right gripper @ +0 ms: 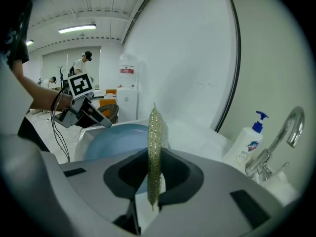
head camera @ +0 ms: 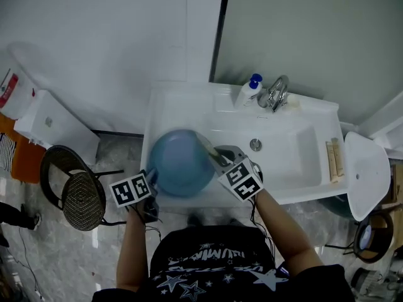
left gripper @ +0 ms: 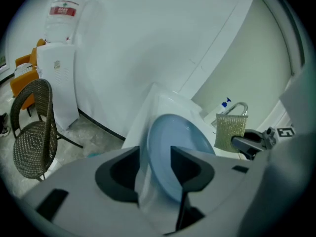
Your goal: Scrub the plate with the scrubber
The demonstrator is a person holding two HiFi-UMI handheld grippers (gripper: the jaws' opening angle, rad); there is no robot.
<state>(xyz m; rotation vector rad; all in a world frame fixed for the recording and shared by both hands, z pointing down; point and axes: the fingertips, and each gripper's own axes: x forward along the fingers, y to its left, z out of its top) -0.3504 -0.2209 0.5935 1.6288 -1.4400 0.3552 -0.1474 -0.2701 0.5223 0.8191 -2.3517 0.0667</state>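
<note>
Left hand-held gripper: open, its jaws standing wide with the near rim of the plate between them; the pads did not appear to press on it.
Right hand-held gripper: closed on the scrubber, which stood upright and edge-on between the jaws.
Plate: blue and round, tilted over the left part of the white sink, with its hollow face turned toward the right hand-held gripper.
Scrubber: a glittery mesh pad, held just beside the plate's right rim; whether it touched the plate could not be told.
Hands in the head view: the left hand-held gripper sat at the plate's lower left edge and the right one at its right edge, each with its marker cube facing up.
Faucet: chrome, at the back ledge of the sink.
Soap bottle: white with a blue pump, just beside the faucet on its left.
Chair: dark and woven, on the floor to the left of the sink.
Water dispenser: white, against the wall beyond the chair, with a bottle on top.
</note>
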